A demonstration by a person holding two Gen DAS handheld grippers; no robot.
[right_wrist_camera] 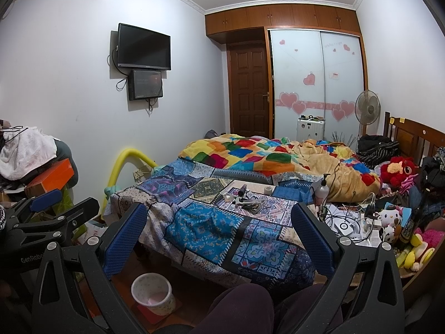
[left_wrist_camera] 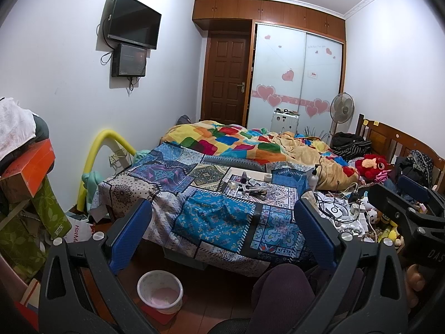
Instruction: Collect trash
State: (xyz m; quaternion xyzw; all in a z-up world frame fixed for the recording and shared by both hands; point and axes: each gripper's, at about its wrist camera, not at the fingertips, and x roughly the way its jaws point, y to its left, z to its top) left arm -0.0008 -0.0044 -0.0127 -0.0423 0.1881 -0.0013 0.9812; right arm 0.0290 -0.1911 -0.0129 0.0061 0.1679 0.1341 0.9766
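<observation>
Dark-trousered knees [right_wrist_camera: 244,303] fill the bottom of both wrist views, just below the two grippers. Left gripper [left_wrist_camera: 222,222] is held with its blue-padded fingers [left_wrist_camera: 130,231] wide apart and nothing between them; the right gripper [right_wrist_camera: 219,225] is likewise spread and empty, and each shows at the edge of the other's view. On the floor, near the closest left corner of the worktop, stands a small white wastebasket [right_wrist_camera: 153,293] with a pink liner, upright and open. Ahead, a patchwork cloth [left_wrist_camera: 219,217] covers the worktop and hangs over its near edge. Around the middle of the worktop lies a small heap of trash [right_wrist_camera: 247,201]: crumpled wrappers and dark scraps, too small to tell apart, with a dark tube and a white tape roll [right_wrist_camera: 268,189] just behind it. A pump bottle [right_wrist_camera: 322,190] stands at the right edge. Beyond lies a bed with a colourful quilt [right_wrist_camera: 250,150].
</observation>
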